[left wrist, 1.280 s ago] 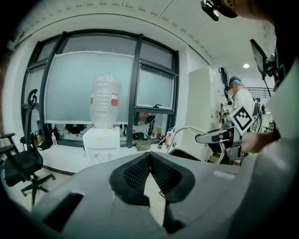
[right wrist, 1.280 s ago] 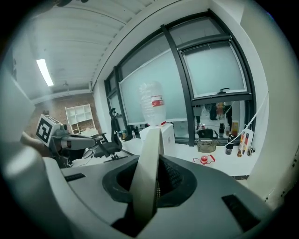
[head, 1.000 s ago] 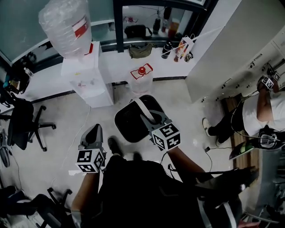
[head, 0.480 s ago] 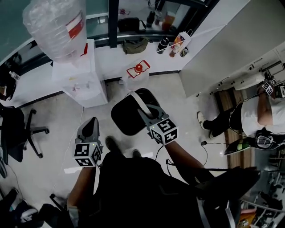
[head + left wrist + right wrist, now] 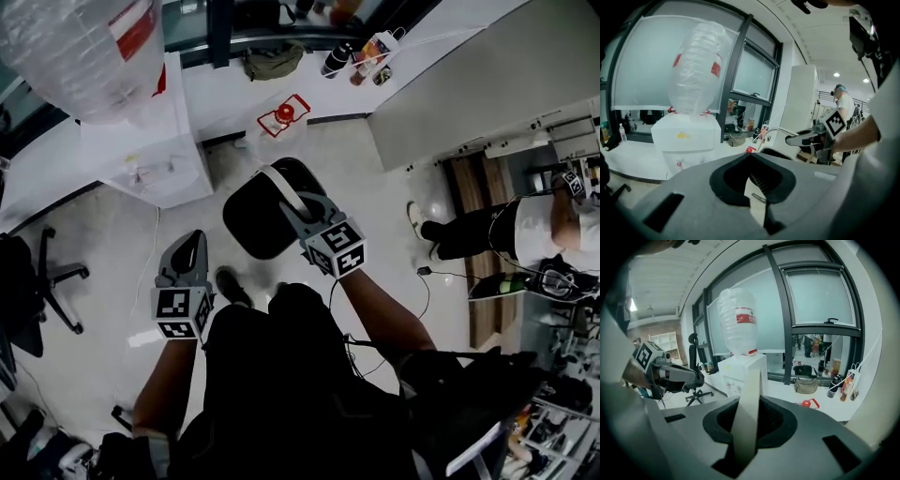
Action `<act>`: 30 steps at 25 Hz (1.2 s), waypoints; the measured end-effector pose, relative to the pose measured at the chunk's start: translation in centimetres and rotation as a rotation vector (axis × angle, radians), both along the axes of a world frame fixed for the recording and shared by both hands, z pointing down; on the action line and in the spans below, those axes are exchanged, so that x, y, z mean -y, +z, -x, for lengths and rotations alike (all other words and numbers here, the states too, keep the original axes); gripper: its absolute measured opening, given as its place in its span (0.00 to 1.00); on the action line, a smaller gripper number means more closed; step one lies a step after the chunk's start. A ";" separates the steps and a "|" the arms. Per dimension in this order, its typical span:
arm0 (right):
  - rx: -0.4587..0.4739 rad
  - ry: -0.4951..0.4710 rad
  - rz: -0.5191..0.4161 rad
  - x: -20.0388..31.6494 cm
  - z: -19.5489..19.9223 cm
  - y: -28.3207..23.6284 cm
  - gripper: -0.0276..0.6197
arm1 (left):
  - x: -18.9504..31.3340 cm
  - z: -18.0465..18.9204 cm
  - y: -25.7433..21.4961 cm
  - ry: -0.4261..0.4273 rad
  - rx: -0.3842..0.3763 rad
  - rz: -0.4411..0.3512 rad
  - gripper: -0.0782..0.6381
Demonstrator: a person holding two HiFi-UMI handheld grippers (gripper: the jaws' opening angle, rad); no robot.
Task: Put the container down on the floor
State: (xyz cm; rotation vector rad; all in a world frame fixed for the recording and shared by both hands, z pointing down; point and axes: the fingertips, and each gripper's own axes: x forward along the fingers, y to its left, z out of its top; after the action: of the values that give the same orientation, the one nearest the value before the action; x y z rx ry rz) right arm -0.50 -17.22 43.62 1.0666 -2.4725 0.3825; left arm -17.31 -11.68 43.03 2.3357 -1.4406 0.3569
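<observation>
Black bucket hangs by its white handle from the clamped right tool, not yet on the floor; next, lower it straight beneath; left tool closed, empty.

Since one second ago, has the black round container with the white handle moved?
No, not noticeably. The black round container keeps the same gap from the red-capped clear bottle on the floor; the camera shifted.
</observation>
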 end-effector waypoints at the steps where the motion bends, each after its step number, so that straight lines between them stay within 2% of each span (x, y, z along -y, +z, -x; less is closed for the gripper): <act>1: -0.002 -0.001 0.006 0.4 0.3 0.9 0.13 | 0.4 0.2 0.6 -0.001 0.002 0.010 0.12; 6: -0.039 -0.050 0.045 3.1 0.6 5.7 0.13 | 3.8 -0.2 3.7 -0.049 -0.008 0.052 0.12; 11: -0.028 -0.125 0.081 5.8 0.7 10.3 0.13 | 6.8 -2.6 8.0 -0.054 -0.045 0.045 0.12; 17: -0.067 -0.265 0.113 7.3 0.5 16.2 0.13 | 9.0 -3.7 13.6 -0.149 -0.081 0.103 0.12; 23: -0.055 -0.318 0.152 11.6 -1.2 22.6 0.13 | 13.3 -6.6 20.7 -0.174 -0.034 0.197 0.12; 26: -0.066 -0.355 0.149 10.8 0.4 24.9 0.13 | 12.5 -5.3 23.3 -0.187 -0.037 0.212 0.12; 30: -0.056 -0.392 0.157 11.1 1.6 28.5 0.13 | 12.5 -4.7 26.9 -0.173 -0.006 0.236 0.12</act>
State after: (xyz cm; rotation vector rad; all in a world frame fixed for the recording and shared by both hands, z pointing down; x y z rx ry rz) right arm -2.15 -28.29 72.08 0.5060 -2.4775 0.4072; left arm -12.57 -24.16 69.91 2.0101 -1.4965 0.4438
